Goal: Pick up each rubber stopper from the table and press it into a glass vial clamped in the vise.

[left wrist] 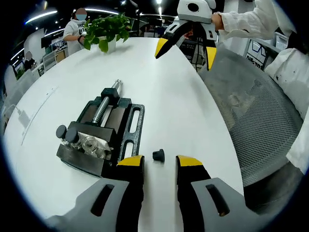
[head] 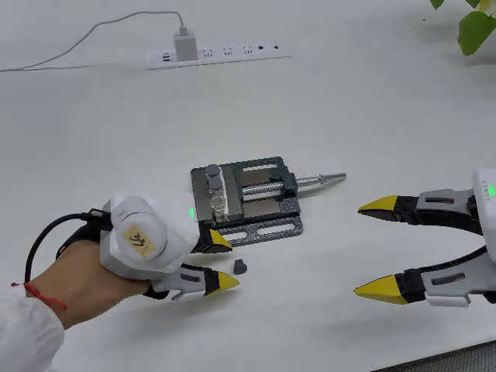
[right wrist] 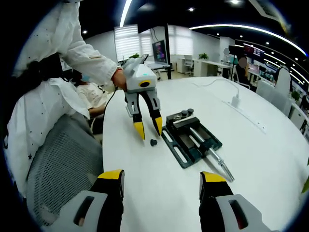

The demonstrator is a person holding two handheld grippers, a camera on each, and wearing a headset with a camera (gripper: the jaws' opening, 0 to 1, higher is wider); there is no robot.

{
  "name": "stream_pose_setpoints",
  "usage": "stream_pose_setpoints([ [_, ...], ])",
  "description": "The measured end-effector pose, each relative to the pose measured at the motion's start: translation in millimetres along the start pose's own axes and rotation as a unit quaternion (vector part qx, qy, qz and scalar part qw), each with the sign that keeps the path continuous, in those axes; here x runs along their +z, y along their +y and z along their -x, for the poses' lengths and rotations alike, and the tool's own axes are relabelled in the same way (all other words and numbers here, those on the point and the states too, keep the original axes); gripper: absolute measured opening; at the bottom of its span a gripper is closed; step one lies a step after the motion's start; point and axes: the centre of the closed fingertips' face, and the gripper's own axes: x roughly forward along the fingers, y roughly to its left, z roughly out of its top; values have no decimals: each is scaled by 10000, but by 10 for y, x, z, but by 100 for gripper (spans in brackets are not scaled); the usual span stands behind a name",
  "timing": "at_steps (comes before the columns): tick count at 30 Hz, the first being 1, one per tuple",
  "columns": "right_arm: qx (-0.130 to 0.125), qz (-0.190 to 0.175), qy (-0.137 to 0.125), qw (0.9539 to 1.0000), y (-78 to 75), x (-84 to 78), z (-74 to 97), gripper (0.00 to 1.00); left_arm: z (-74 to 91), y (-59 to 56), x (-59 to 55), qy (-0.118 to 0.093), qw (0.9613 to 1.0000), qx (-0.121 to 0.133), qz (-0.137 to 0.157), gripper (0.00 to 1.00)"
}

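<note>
A small dark rubber stopper [head: 240, 267] lies on the white table just in front of the black vise [head: 267, 209]. The vise clamps glass vials [head: 218, 203]; two of them carry dark stoppers [head: 213, 177]. My left gripper [head: 222, 260] is open, its yellow tips on either side of the loose stopper [left wrist: 158, 155] and a little short of it. In the right gripper view the stopper [right wrist: 153, 142] sits just below the left gripper [right wrist: 148, 128]. My right gripper [head: 380, 248] hovers wide open at the right, well away from the vise [right wrist: 192, 136].
A white power strip [head: 221, 53] with a plugged charger and cable lies at the far side of the table. Green plant leaves [head: 474, 23] hang in at the top right. The table's near edge [head: 449, 355] runs close under the right gripper. People sit in the background.
</note>
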Motion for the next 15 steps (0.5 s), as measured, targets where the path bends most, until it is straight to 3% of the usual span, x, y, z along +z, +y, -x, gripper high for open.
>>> stream_pose_setpoints([
  [15, 11, -89, -241, 9997, -25, -80, 65, 73, -111, 4, -36, 230, 9997, -80, -6, 13],
])
